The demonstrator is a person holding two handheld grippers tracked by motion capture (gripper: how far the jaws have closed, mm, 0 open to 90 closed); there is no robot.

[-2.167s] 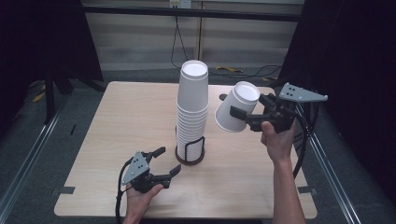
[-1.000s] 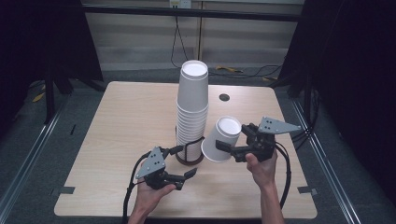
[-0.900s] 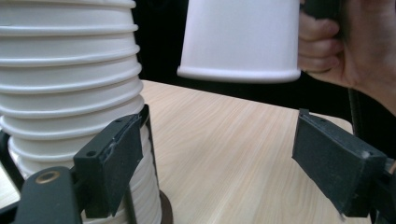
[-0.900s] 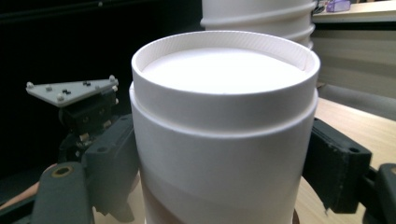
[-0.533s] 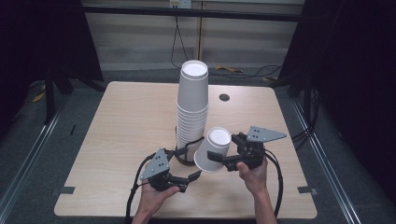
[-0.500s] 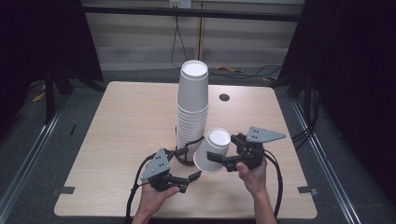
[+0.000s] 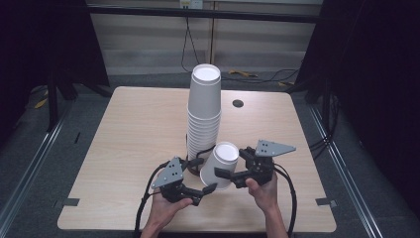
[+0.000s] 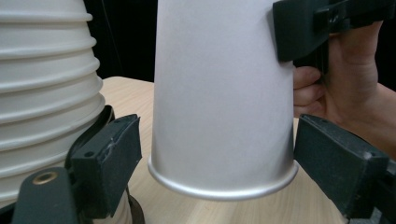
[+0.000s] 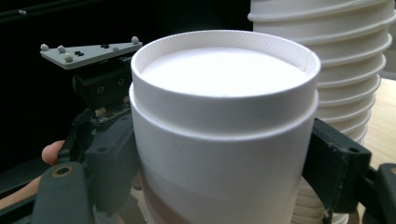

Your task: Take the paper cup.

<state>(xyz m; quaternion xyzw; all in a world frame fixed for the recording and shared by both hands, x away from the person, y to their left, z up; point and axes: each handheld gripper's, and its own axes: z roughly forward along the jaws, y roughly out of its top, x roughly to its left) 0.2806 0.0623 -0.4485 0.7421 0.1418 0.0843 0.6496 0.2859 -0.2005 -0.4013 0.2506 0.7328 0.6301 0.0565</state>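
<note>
A tall stack of upturned white paper cups (image 7: 204, 114) stands mid-table in a black ring holder (image 7: 189, 166). My right gripper (image 7: 227, 164) is shut on a single white cup (image 7: 224, 157), bottom up and slightly tilted, just right of the stack's foot. In the right gripper view its pads press both sides of the cup (image 9: 224, 140). My left gripper (image 7: 204, 174) reaches in from the left, and its jaws have just been opening. In the left gripper view they straddle the cup's lower rim (image 8: 223, 182) with a gap on the left side.
The stack (image 8: 46, 93) stands close on the left of the held cup, and its ribbed rims (image 9: 345, 70) rise right behind it. A dark round hole (image 7: 237, 103) sits in the tabletop at the back. Bare wood (image 7: 124, 139) lies to the left.
The right hand has brought the cup down and to the left, next to the stack's foot. The cup now sits between the left gripper's jaws, which have hardly shifted.
</note>
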